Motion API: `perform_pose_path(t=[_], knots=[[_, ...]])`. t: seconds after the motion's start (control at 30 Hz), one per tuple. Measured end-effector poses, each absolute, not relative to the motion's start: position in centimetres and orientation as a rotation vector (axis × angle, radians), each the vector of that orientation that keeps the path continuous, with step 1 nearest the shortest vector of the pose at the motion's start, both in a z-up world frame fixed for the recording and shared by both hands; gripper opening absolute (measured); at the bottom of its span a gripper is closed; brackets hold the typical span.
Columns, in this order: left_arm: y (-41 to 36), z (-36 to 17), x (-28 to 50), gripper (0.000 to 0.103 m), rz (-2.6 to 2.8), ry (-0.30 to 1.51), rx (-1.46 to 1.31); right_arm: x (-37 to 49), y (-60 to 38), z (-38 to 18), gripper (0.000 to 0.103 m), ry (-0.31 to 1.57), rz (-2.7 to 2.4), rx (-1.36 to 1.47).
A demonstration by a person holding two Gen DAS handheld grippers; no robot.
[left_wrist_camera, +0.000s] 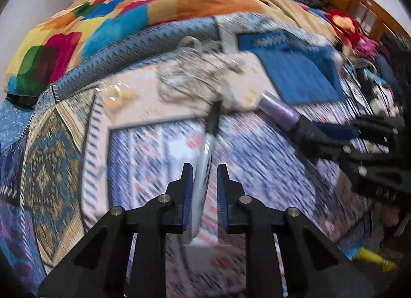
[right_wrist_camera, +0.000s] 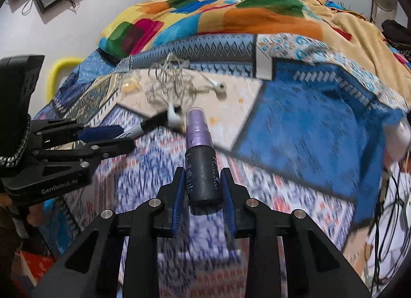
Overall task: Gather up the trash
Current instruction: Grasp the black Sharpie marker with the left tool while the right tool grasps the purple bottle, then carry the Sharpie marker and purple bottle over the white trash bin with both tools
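Observation:
My left gripper [left_wrist_camera: 204,169] is shut on a marker pen [left_wrist_camera: 209,149] with a white barrel and black cap, held above the patterned bedspread. It also shows in the right wrist view [right_wrist_camera: 140,128]. My right gripper [right_wrist_camera: 203,172] is shut on a small spray bottle [right_wrist_camera: 201,164] with a black body and purple top, pointing away from me. The bottle shows in the left wrist view [left_wrist_camera: 280,113] at the right. A tangle of white earphones [right_wrist_camera: 174,87] and a small clear orange wrapper [right_wrist_camera: 129,86] lie on the bed beyond both grippers.
A bright multicoloured blanket [right_wrist_camera: 218,15] is heaped at the back of the bed. A blue patterned patch [right_wrist_camera: 308,118] lies to the right. Dark cables [right_wrist_camera: 393,220] hang off the bed's right side. A yellow bar [right_wrist_camera: 60,66] stands at the left edge.

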State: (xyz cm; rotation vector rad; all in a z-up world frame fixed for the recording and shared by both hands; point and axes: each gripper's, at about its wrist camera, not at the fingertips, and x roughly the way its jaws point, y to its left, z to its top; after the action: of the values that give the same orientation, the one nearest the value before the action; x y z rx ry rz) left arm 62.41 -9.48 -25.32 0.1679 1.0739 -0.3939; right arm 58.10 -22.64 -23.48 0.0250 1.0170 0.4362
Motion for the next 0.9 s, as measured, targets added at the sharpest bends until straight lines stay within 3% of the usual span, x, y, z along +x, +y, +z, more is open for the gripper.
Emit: perform_pose_path(t=[0.4, 0.43, 0.6, 0.9], knots=[[-11.1, -25.4, 61.2, 0.016, -0.240, 1.053, 0.122, 56.0, -22.1, -23.7, 0.025, 1.055, 0.412, -0.031], [-11.1, -25.3, 61.3, 0.010, -0.238, 1.060, 0.122, 55.9, -22.0, -23.8, 0.024, 1.054, 0.408, -0.031], [-10.2, -25.1, 60.4, 0.009, -0.250, 1.106, -0.028, 55.3, -21.9, -23.4, 0.024, 1.057, 0.397, -0.003], [-10.3, -20.3, 54.7, 0.009, -0.243, 1.047, -0.033, 51.8, -22.2, -18.3, 0.024, 0.958, 0.397, -0.005]])
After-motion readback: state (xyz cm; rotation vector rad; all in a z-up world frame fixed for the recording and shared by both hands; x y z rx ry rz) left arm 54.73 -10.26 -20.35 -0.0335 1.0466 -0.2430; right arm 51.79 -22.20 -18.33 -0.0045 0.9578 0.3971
